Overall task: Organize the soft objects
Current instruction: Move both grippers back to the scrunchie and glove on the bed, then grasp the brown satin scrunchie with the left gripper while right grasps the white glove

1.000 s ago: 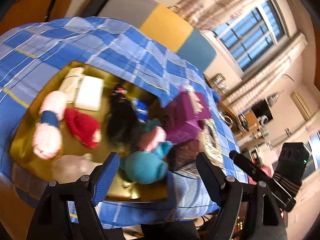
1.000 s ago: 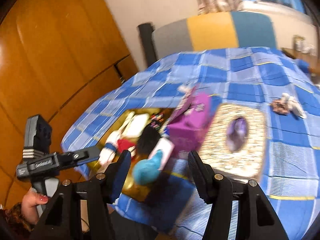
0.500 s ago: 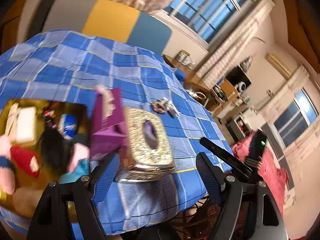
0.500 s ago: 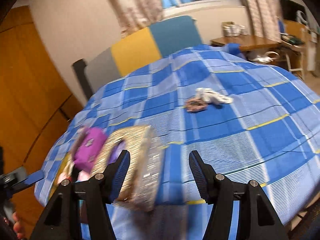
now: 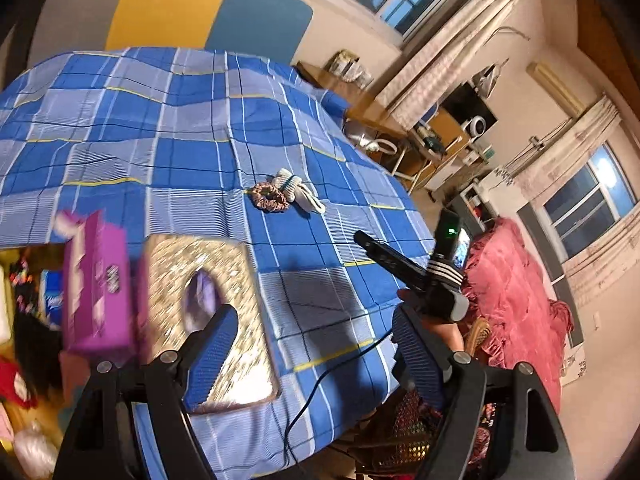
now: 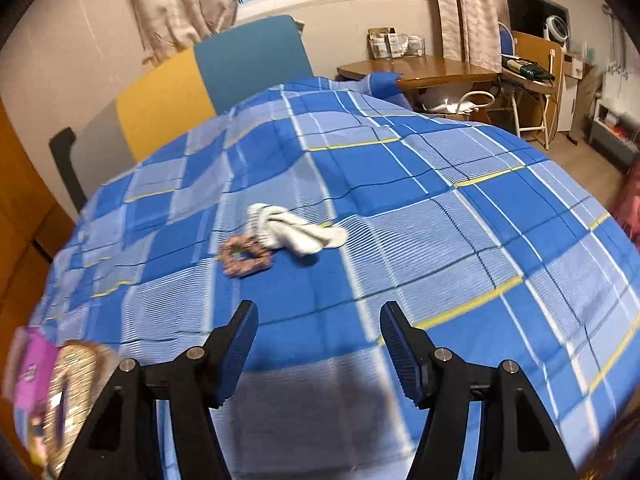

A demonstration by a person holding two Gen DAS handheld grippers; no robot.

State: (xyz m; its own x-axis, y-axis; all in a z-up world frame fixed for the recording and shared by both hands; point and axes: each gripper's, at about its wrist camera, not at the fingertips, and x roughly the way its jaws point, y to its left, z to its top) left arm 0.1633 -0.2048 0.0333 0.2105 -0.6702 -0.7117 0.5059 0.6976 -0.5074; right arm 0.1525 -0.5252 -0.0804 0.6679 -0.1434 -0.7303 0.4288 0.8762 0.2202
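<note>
No legible text in either view.

The purple cardboard box (image 5: 98, 280) carries a dark printed mark on its side, and the blue-and-white packet (image 5: 50, 300) beside it shows white lettering, but both are blurred too far to read.

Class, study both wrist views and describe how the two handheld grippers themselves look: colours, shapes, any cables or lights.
Both the left gripper and the right gripper have black angular frames with silver bolts and two tapered fingers faced with ribbed blue pads. Seen from the left wrist view, the right gripper's black body shows a green light, white stripes and a trailing black cable.
</note>
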